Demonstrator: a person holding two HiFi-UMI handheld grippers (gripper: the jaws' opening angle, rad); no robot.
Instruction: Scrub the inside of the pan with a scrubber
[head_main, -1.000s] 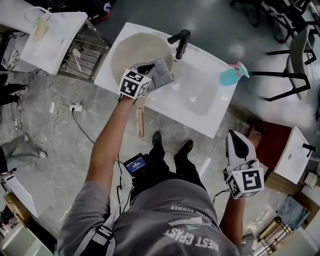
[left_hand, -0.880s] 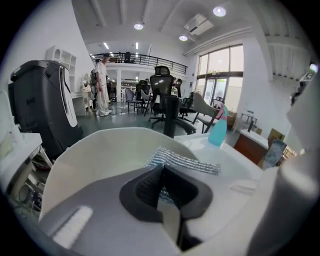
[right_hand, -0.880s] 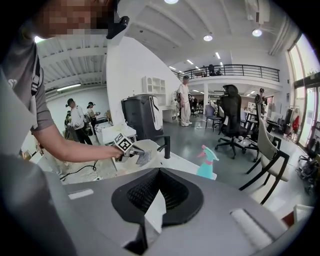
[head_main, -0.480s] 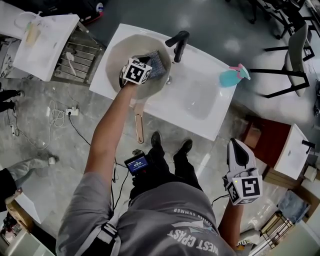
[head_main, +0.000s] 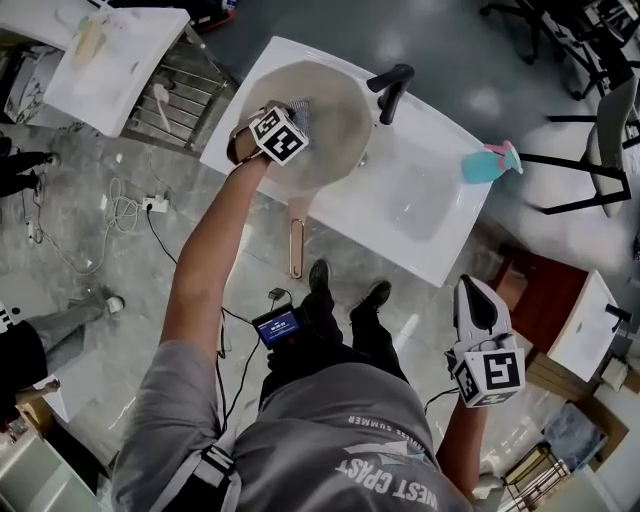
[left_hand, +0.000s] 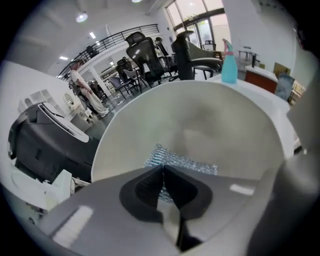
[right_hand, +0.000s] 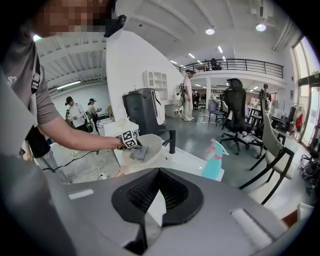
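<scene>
The left gripper (head_main: 287, 110) is pinching the scrubber (head_main: 301, 113) tightly, holding it inside the pan (head_main: 345, 125); the right gripper (head_main: 473, 287) is hanging closed and empty, away from the sink.

From my head view the sink unit (head_main: 455, 215) runs from 11 to 2 o'clock; the pan (head_main: 345, 125) sits at its 11 o'clock end, the pan handle (head_main: 296, 245) reaching over the near edge toward 6; the faucet (head_main: 390, 90) stands just at the pan's 3 o'clock; the spray bottle (head_main: 488, 163) stands on the counter further out at 3, well apart; the scrubber (head_main: 299, 110) is inside the pan, at its 9 o'clock side, between the jaws of the left gripper (head_main: 292, 115); a rack (head_main: 190, 85) stands beside the unit at 9, a table (head_main: 125, 60) beyond it; the right gripper (head_main: 478, 295) hangs at 4 o'clock, off the unit.
</scene>
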